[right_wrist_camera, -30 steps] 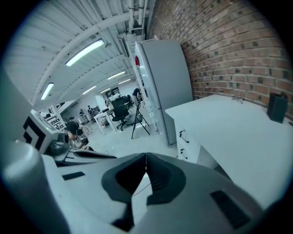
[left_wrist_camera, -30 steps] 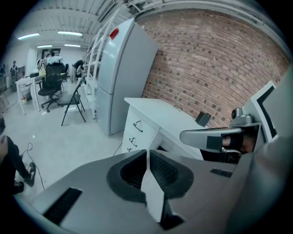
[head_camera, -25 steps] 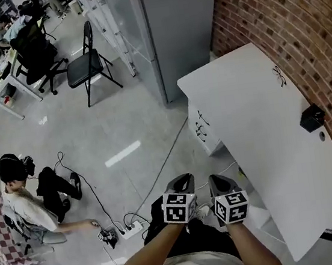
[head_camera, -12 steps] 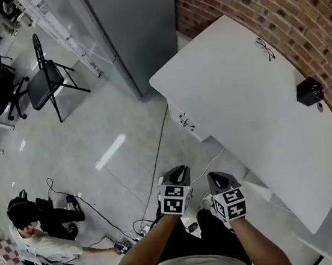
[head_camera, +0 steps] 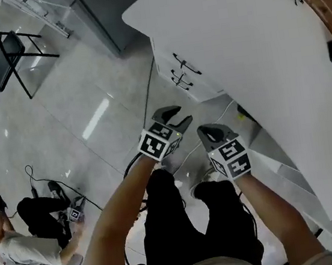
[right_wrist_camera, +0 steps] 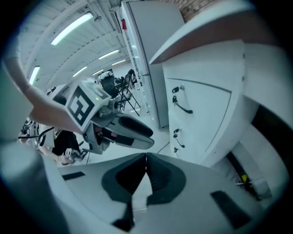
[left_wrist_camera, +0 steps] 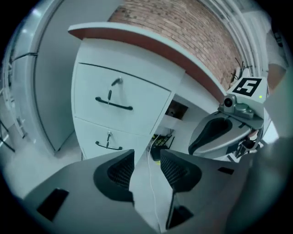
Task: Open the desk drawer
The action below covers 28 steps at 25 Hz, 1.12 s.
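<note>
Right gripper (right_wrist_camera: 145,159), jaws together and empty, before closed desk drawers (right_wrist_camera: 201,116); left gripper (right_wrist_camera: 145,133) alongside.

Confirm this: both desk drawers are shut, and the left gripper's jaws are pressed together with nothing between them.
Not quite. In the left gripper view the left gripper has its jaws apart; they have just been opening, with nothing between them. The upper drawer and lower drawer are indeed shut.
</note>
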Available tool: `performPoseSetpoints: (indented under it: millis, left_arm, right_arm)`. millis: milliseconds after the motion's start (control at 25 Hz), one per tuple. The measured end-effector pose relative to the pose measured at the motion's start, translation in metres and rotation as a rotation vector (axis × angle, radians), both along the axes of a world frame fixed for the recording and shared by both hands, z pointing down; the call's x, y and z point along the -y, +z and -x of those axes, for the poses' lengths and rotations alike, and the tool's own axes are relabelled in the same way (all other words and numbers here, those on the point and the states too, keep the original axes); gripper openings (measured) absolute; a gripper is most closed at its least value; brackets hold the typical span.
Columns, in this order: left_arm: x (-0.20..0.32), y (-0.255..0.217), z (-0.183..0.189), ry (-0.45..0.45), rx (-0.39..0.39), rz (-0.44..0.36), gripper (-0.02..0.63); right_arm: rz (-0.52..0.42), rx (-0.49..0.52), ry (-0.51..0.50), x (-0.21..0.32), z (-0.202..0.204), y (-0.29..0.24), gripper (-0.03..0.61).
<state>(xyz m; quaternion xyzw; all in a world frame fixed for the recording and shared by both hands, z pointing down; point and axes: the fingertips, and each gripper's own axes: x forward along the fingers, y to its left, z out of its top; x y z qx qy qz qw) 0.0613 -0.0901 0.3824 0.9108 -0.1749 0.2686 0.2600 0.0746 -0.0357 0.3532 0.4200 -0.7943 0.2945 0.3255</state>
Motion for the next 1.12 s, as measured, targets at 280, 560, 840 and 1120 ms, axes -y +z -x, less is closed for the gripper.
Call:
performPoseSetpoints:
  millis: [280,560,840,1120]
  left_arm:
    - [0.02,0.124,-0.033,0.283,0.152,-0.159,0.175]
    - [0.045,0.216,-0.04,0.491,0.24,-0.358,0.176]
    - [0.051,0.283,-0.055,0.725,0.279,-0.473,0.17]
    - [0.067,0.327,-0.071,0.758,0.306,-0.584,0.148]
  right_arm:
    - [0.059,0.02,-0.177,0.02,-0.007,0.111,0.015]
    - [0.115,0.027,-0.371,0.025,0.007,0.206,0.015]
    - [0.192,0.046,-0.626,0.007,0.02,0.274,0.015]
    - [0.175,0.013,-0.761,0.003,0.023,0.334,0.015]
